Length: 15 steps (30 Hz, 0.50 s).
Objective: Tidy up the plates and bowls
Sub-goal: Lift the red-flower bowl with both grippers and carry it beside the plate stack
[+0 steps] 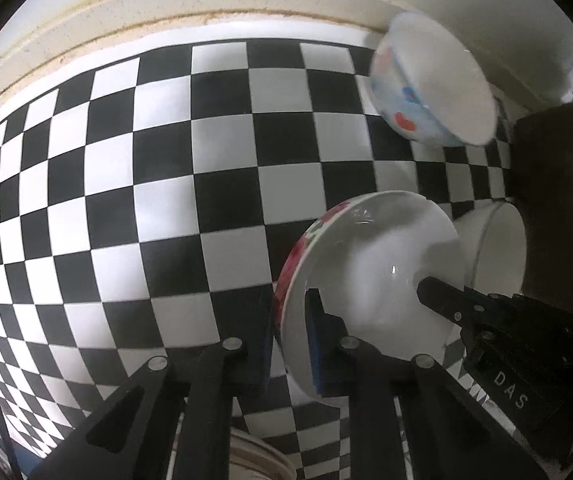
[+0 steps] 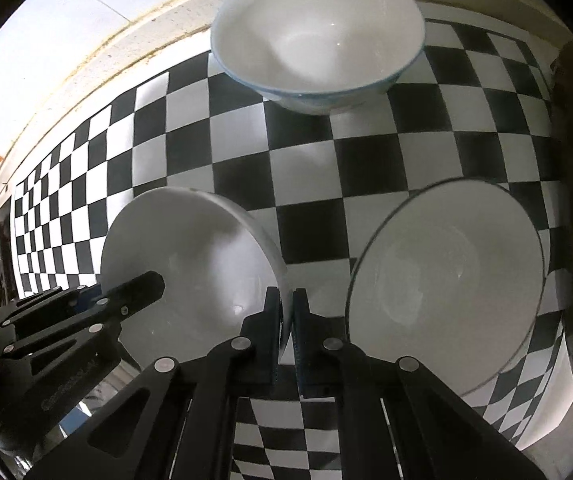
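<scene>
Both tongs pinch the same floral-rimmed bowl: my left tongs (image 1: 290, 344) and right tongs (image 2: 286, 320) grip opposite rims of the floral-rimmed bowl (image 1: 370, 276), lifted above the checkered tabletop (image 1: 166, 160). I should keep it level, releasing one side only when it rests.

Bowl (image 2: 318, 36) set at tabletop (image 2: 306, 184) rear; second bowl (image 2: 450, 284) placed nearer, right; plate (image 2: 190, 276) left.

Home kitchen, checkered counter cover (image 2: 306, 168), crockery bowls (image 2: 318, 36)
</scene>
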{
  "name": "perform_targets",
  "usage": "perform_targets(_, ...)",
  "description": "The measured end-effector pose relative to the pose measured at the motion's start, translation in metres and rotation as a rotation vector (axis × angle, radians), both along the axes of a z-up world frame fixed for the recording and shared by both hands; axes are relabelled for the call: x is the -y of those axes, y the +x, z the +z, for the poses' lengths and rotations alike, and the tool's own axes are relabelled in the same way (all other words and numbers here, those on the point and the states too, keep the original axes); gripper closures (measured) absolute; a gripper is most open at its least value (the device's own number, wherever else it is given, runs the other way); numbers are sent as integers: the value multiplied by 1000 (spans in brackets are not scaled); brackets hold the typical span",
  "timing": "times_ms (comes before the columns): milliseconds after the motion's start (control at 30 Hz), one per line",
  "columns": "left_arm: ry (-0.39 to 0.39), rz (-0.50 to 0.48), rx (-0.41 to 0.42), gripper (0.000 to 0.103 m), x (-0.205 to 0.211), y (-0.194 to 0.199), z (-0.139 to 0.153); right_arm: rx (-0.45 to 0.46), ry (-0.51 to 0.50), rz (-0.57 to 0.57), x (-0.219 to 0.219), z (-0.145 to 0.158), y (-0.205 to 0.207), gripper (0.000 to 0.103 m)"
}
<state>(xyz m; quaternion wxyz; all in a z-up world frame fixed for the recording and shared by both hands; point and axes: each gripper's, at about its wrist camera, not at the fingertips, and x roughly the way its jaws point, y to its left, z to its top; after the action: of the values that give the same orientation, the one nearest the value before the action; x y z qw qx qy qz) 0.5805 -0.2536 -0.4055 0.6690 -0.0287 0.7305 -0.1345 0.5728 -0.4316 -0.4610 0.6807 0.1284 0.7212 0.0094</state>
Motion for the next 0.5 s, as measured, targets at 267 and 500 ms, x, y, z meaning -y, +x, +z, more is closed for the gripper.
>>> perform_targets(267,-25,-39,11,90,5,-35,27,30,19,-9,7,29,-37,96)
perform_targets(500,-45,-70,-15,90,2,-74,33,26,13,1,11,42,-82,96)
